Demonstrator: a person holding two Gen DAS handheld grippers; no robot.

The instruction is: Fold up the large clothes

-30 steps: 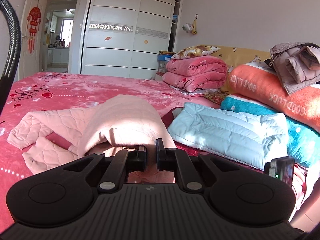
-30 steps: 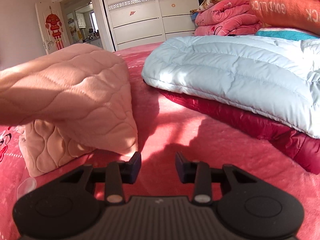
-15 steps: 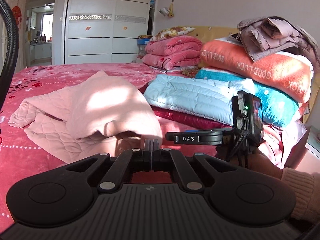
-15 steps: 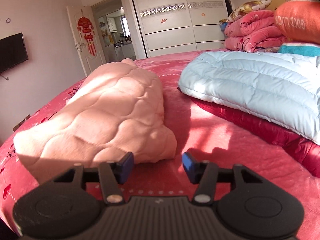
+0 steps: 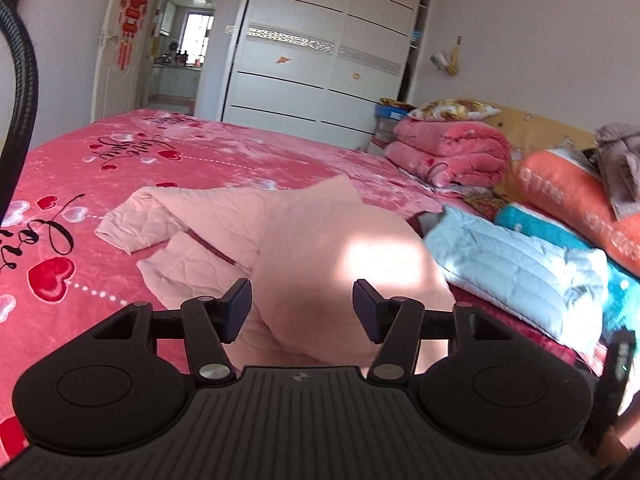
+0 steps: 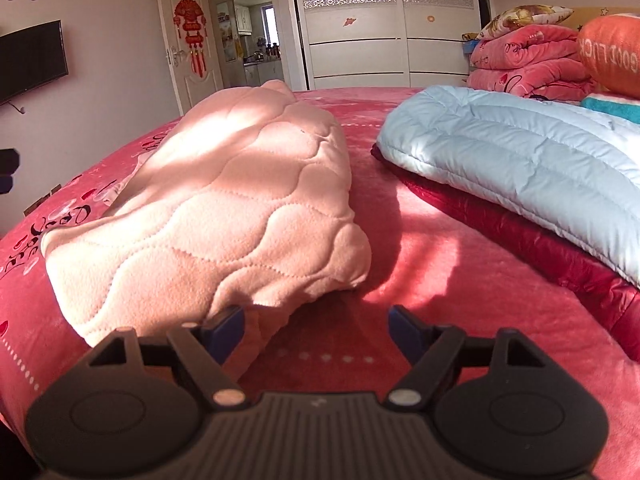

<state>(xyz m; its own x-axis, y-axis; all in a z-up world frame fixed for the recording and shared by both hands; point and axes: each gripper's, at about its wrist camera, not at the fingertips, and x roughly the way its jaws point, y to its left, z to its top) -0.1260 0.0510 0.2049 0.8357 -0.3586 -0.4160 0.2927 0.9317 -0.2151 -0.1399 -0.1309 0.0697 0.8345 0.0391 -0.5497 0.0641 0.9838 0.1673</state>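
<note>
Straight ahead of your jaws, beyond the red bedspread (image 5: 248,148) printed with hearts, stands a white sliding-door wardrobe (image 5: 320,56), and to its left an open white door (image 6: 188,40) with a red hanging ornament (image 6: 192,32) leads to a bright kitchen window (image 5: 198,32). Off to your right, folded pink quilts (image 5: 452,152) and a patterned pillow (image 5: 456,108) lie against a yellow headboard (image 5: 536,132). Far left of the right jaws, a dark television (image 6: 32,58) hangs on the pale wall, and sunlight falls in patches across the bed.
</note>
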